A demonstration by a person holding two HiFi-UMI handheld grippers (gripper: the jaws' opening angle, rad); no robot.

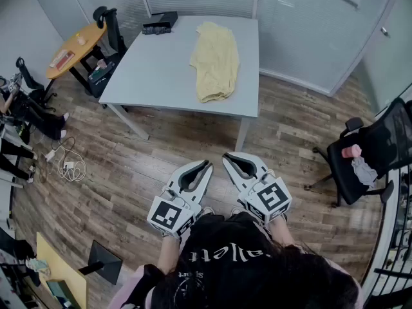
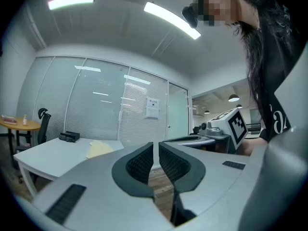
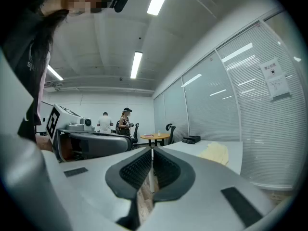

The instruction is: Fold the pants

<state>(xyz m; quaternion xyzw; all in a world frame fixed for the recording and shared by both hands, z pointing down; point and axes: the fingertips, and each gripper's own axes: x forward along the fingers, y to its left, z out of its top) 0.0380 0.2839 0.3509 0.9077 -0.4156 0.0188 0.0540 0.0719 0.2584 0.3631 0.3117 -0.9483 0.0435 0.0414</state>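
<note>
A: Start at your fingers. The ribbed pads of your left gripper point(image 2: 155, 150) are pressed together with nothing between them. Your right gripper point(image 3: 151, 158) is the same: closed and empty.

B: That suits where you stand. You hold both at your waist, roughly level, tips side by side and aimed at the white table point(image 1: 161, 69). You are well short of it, so there is nothing to clamp.

A: The yellow pants point(image 1: 215, 60) lie on the right part of that table, running lengthwise away from you in a loose, rumpled strip.

B: By my reading the folding hasn't begun. You'd have to step in and part those jaws first. The black box point(image 1: 159, 22) at the far edge sits well apart from the pants, so it shouldn't bother you.
</note>
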